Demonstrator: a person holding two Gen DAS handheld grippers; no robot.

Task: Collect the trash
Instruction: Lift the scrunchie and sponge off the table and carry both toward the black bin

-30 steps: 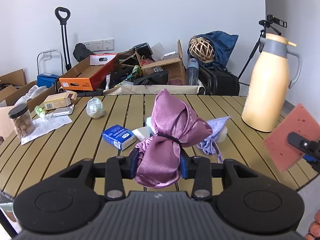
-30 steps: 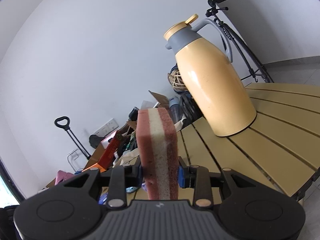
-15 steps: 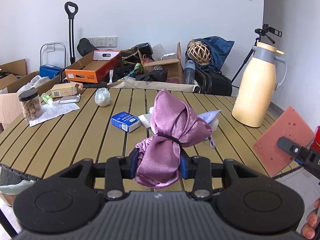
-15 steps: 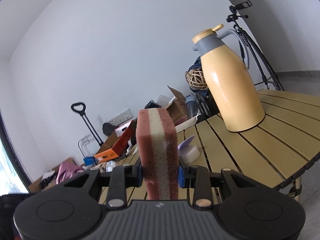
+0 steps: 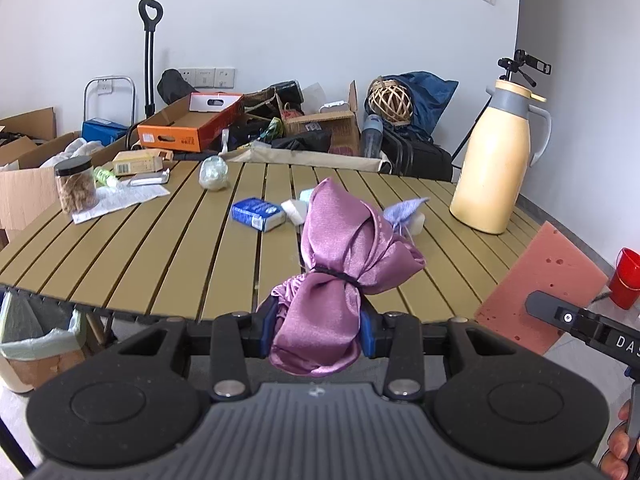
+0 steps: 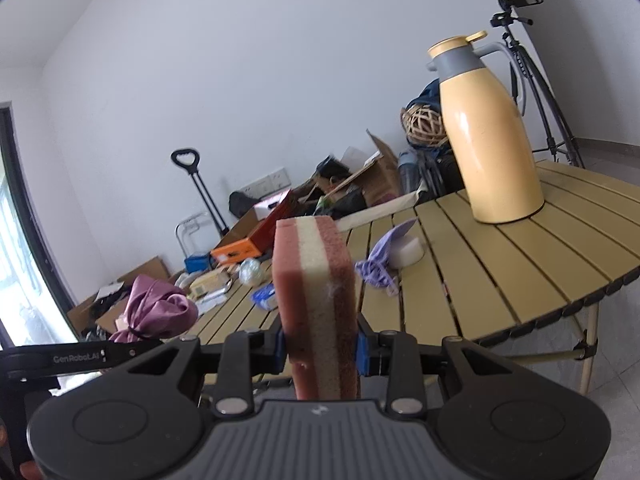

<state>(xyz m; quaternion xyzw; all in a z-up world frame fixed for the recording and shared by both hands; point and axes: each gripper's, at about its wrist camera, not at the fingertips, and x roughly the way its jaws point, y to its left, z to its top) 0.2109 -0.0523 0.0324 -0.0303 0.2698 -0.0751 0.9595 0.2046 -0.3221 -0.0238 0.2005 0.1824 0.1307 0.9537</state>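
Observation:
My left gripper point(image 5: 318, 334) is shut on a purple satin cloth bundle point(image 5: 344, 264) tied with a black band, held off the near edge of the slatted table point(image 5: 160, 248). My right gripper point(image 6: 320, 350) is shut on a pink and cream sponge point(image 6: 316, 304), held upright beyond the table's edge. The sponge also shows at the right of the left wrist view point(image 5: 544, 280), and the bundle at the left of the right wrist view point(image 6: 156, 308). A bin with a pale liner point(image 5: 36, 344) stands on the floor at lower left.
On the table stand a yellow thermos jug point(image 5: 496, 160), a blue tissue pack point(image 5: 258, 213), a lilac cloth on a white block point(image 6: 384, 258), a crumpled clear bag point(image 5: 214, 174), a jar point(image 5: 76, 190) and papers. A red cup point(image 5: 626, 278) sits on the floor at right. Boxes clutter the back.
Both grippers have pulled back from the table with their loads. The table's near edge and the bin at lower left have come into the left wrist view.

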